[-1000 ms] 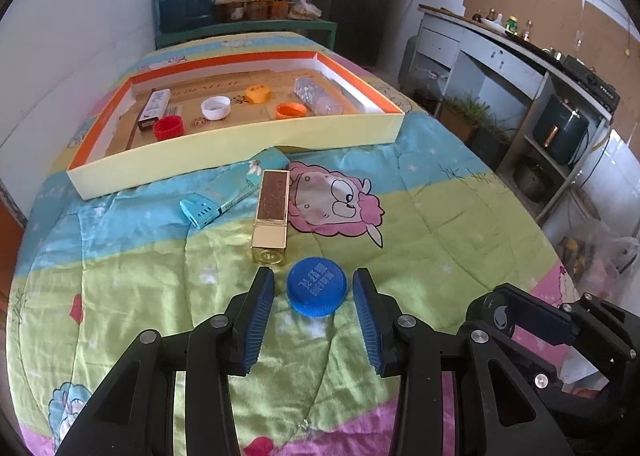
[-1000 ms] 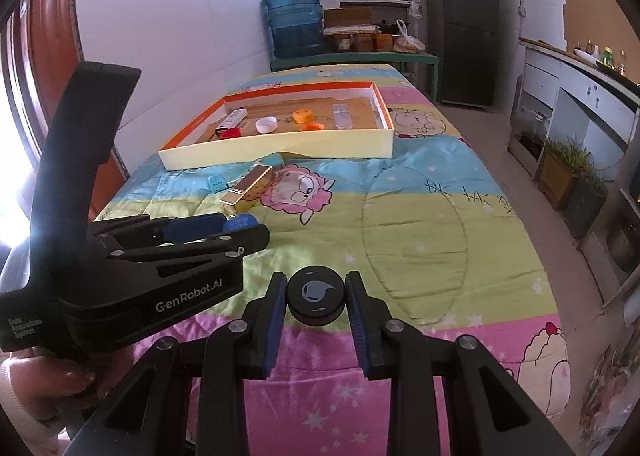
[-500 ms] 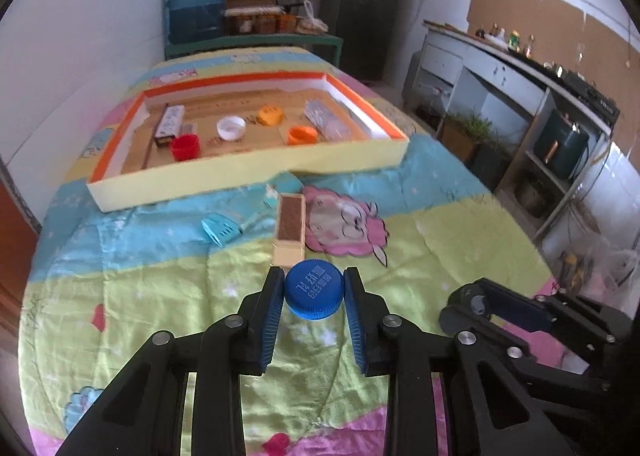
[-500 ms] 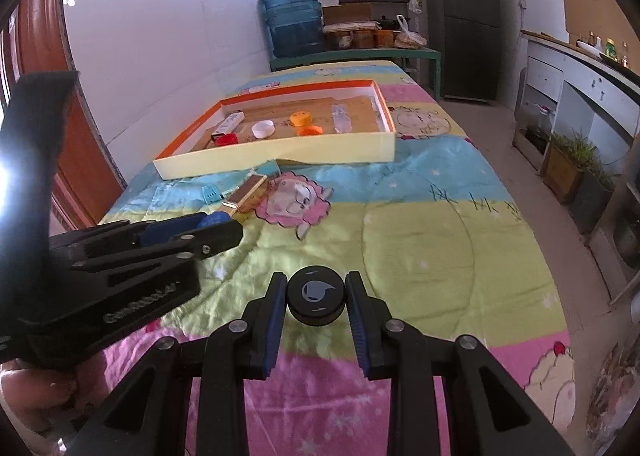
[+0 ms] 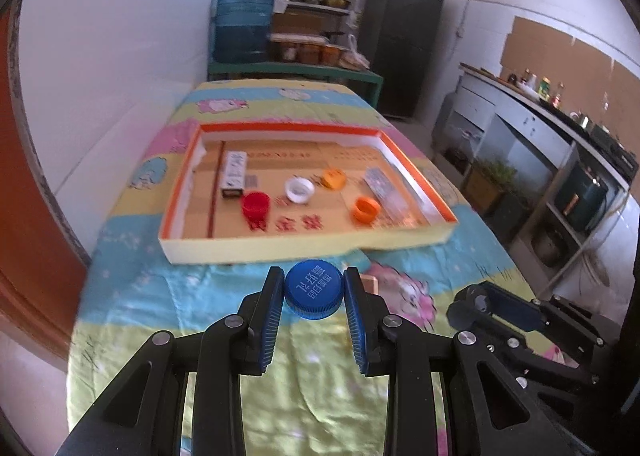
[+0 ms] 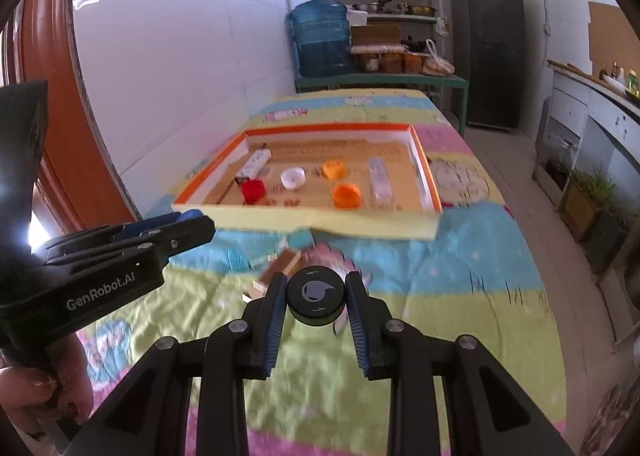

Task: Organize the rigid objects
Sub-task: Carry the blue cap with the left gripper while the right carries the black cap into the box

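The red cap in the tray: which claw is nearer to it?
Left, I judge. The left claw holds a blue cap just before the tray, on the red cap's side; the right claw sits farther back.

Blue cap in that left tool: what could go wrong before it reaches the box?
1. The blue cap is pinched only at its round sides by the left tool, so it might slip out.
2. The box has a raised front wall; carried low, the cap could bump it.
3. The right tool holds a black cap close by, so they could collide.
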